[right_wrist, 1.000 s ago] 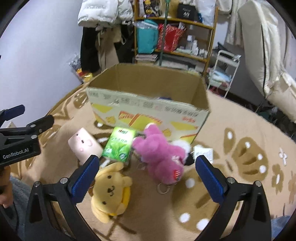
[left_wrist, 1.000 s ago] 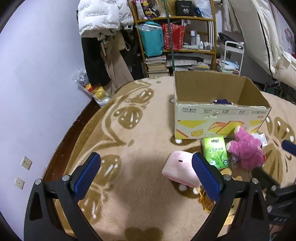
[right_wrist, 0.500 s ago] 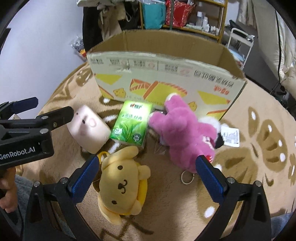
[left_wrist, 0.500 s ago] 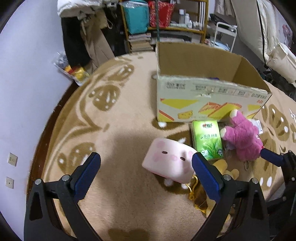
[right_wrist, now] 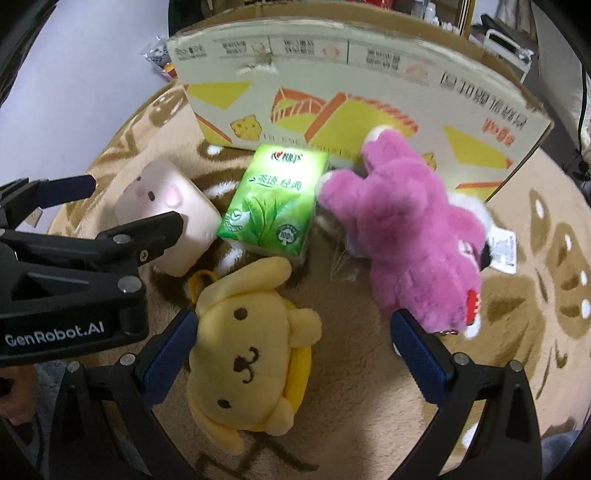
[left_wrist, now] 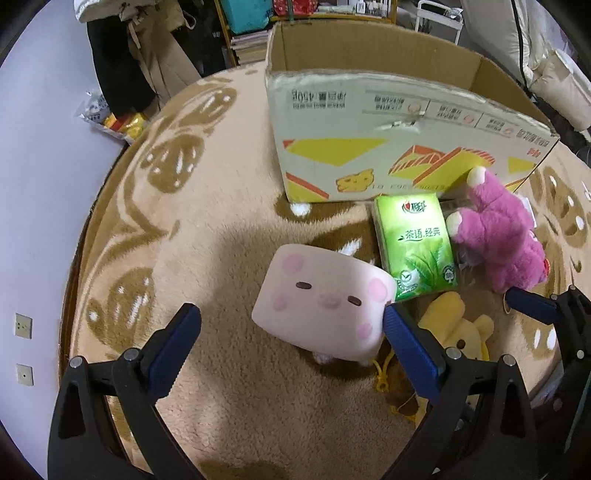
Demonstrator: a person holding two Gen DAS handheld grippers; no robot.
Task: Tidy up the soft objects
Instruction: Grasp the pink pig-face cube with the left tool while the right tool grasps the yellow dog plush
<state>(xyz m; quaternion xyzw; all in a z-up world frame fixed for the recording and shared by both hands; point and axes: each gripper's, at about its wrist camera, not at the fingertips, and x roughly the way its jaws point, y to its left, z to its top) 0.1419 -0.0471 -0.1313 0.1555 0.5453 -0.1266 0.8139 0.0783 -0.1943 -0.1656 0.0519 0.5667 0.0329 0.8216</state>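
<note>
The left gripper (left_wrist: 291,319), jaws gaping wide and holding nothing, is facing the pink pig cushion (left_wrist: 323,301) lying mid-frame on the carpet, long axis crosswise, its right end touching one jaw. The right gripper (right_wrist: 291,332), equally open, is straddling the yellow dog plush (right_wrist: 247,350).

Left wrist view: the yellow plush (left_wrist: 452,328) is largely hidden behind the left gripper's right finger (left_wrist: 408,349), its face unseen. The box (left_wrist: 369,122) interior is screened by its front wall; contents cannot be told. The shelf (left_wrist: 258,18) is cut off by the top edge.

Right wrist view: the pink block (right_wrist: 168,212) is partly covered by the left gripper (right_wrist: 122,206). The tag (right_wrist: 504,249) print is too small to read.
</note>
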